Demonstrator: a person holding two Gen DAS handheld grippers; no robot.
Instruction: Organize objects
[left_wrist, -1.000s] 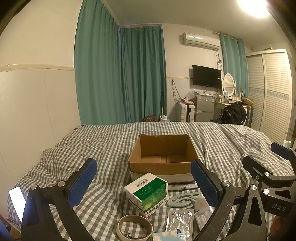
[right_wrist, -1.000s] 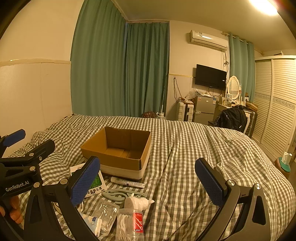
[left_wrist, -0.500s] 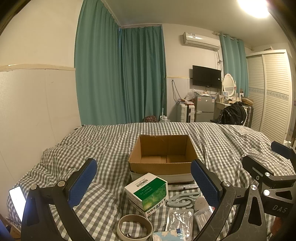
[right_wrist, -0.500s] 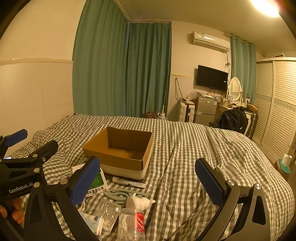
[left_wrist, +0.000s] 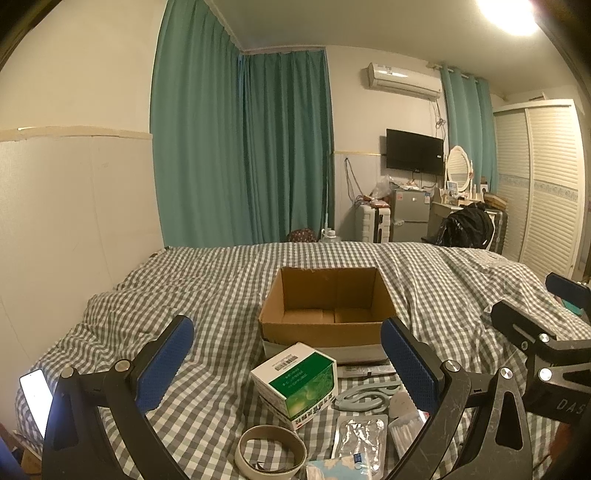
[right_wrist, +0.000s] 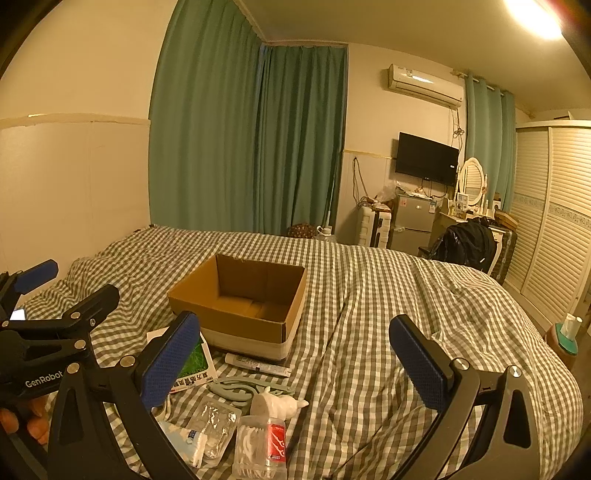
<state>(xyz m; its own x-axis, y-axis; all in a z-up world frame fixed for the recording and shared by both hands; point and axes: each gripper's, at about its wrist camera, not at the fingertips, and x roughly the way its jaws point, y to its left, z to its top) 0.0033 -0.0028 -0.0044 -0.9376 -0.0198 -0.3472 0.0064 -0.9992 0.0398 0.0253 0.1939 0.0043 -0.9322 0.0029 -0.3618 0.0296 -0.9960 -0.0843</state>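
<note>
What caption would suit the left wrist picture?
Open left gripper hovers over a green-and-white box before an empty cardboard box on a checked bed.

A grey-and-white gingham checked bedspread (left_wrist: 221, 280) covered the bed, carrying a plain brown cardboard box (left_wrist: 327, 314) with a pale band along its base. A white carton with a green leaf-printed face (left_wrist: 295, 380) lay nearby. Teal curtains (left_wrist: 240, 147) hung plain behind. The fingers (left_wrist: 164, 363) wore blue dimpled pads on black frames.
</note>
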